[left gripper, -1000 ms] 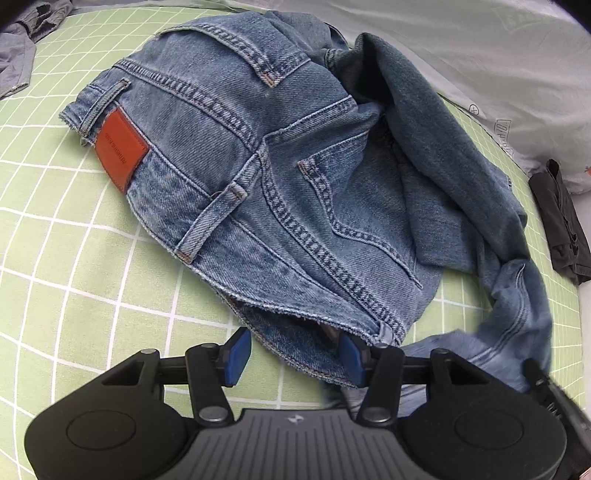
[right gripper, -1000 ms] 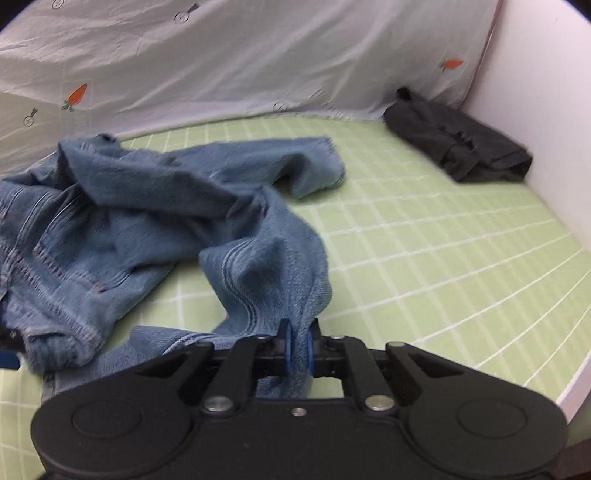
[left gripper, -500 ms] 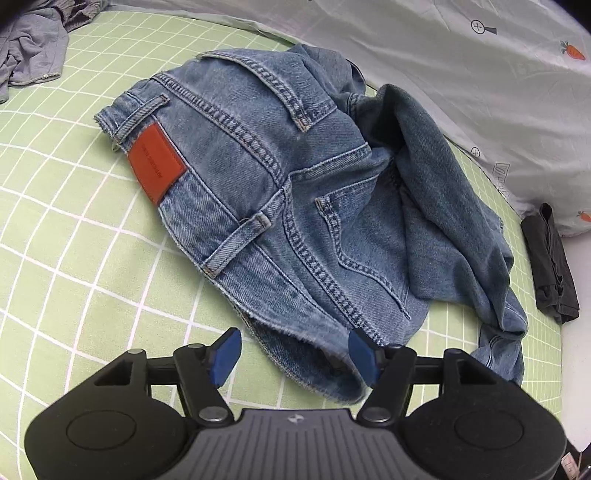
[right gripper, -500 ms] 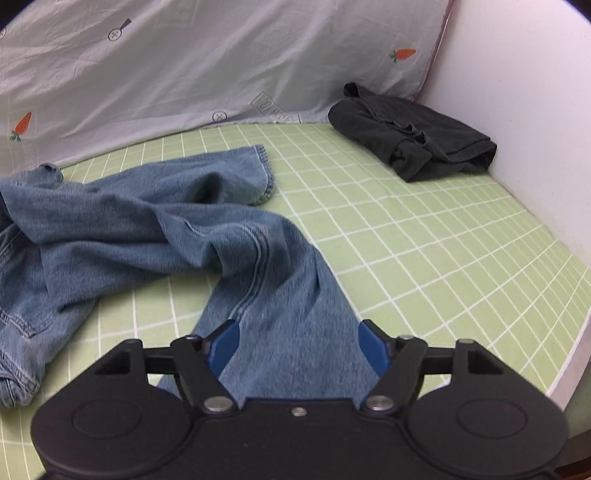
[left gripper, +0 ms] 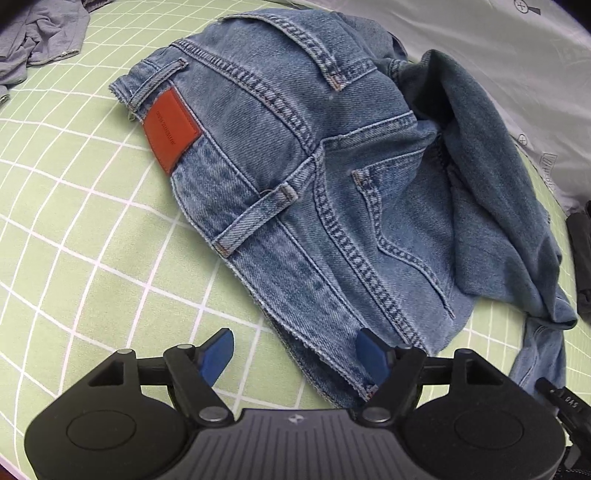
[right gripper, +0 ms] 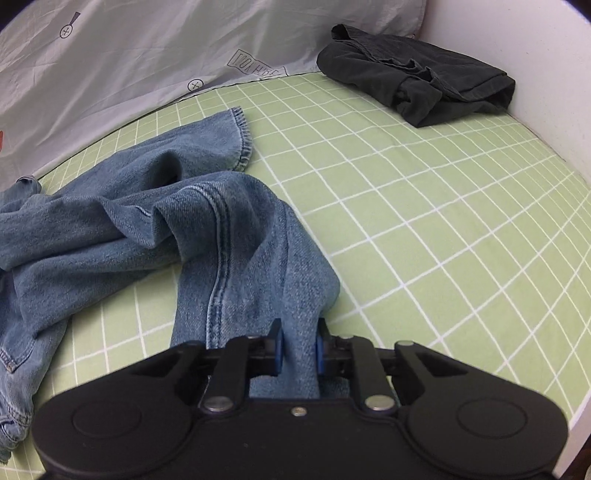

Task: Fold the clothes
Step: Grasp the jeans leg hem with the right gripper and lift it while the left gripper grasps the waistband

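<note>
- A pair of blue jeans [left gripper: 295, 177] is lying crumpled on a light green bedsheet [left gripper: 74, 229] crossed by thin white grid lines.
- In the left wrist view, the back of the jeans is facing up, showing the waistband, belt loops and two stitched back pockets with tan thread.
- A rust-orange leather patch [left gripper: 170, 131] is sitting on the waistband, near the far left corner of the denim.
- The denim is looking mid-blue and faded, with a raw, slightly frayed waistband edge running toward the camera.
- One leg is bunching into a darker fold along the right side of the seat and trailing off toward the lower right.
- The left gripper [left gripper: 295, 349] is hovering with its blue-padded fingers spread wide, the waistband's near corner lying between them without being pinched.
- In the right wrist view, the right gripper [right gripper: 298, 350] is pinching a fold of a jeans leg [right gripper: 236, 243] between its blue pads, which are pressed against the cloth.
- That leg is rising in a wrinkled ridge away from the gripper, a double side seam running along it.
- The other leg is lying flat behind it, its hemmed cuff [right gripper: 242, 136] pointing toward the far edge of the bed.
- A dark grey garment [right gripper: 417, 79] is sitting folded in the far right corner, well apart from the jeans.
- A pale grey printed cover [right gripper: 129, 55] is lining the back of the bed.
- A crumpled grey-blue garment [left gripper: 40, 33] is lying at the far left of the sheet.
</note>
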`<state>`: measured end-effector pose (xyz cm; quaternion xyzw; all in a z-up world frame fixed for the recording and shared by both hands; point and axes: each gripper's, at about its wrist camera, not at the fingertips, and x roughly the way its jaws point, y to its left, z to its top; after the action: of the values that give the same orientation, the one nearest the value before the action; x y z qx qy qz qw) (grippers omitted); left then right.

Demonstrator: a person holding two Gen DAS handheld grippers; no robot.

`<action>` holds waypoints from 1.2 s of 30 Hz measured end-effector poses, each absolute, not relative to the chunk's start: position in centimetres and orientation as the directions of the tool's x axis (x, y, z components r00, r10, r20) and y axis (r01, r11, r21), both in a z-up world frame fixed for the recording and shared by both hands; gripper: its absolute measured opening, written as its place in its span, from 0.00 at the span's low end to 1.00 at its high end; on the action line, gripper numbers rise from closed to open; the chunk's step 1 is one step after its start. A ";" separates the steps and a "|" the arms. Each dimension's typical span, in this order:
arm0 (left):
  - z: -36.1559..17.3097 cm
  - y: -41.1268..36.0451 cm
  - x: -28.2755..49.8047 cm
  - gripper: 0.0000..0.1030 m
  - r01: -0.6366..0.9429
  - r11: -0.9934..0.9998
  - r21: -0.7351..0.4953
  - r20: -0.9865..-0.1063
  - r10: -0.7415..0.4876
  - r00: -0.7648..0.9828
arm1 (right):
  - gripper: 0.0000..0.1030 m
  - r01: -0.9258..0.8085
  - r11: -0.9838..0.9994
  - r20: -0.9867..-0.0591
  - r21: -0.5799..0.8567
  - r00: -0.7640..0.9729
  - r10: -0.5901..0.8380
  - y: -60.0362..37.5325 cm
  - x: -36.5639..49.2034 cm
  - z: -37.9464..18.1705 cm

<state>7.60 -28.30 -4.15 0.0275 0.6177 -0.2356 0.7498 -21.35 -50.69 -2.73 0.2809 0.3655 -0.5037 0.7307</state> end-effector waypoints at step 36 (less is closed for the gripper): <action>-5.2 -31.6 10.2 0.79 0.400 0.916 -0.029 -0.977 -0.110 0.181 | 0.73 0.932 0.302 -0.755 0.200 0.343 -0.559 -67.5 -12.5 -3.2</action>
<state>10.21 -31.60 -5.23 0.1174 0.6175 -0.1678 0.7595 -12.49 -67.52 -3.17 0.3225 0.2891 -0.4947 0.7535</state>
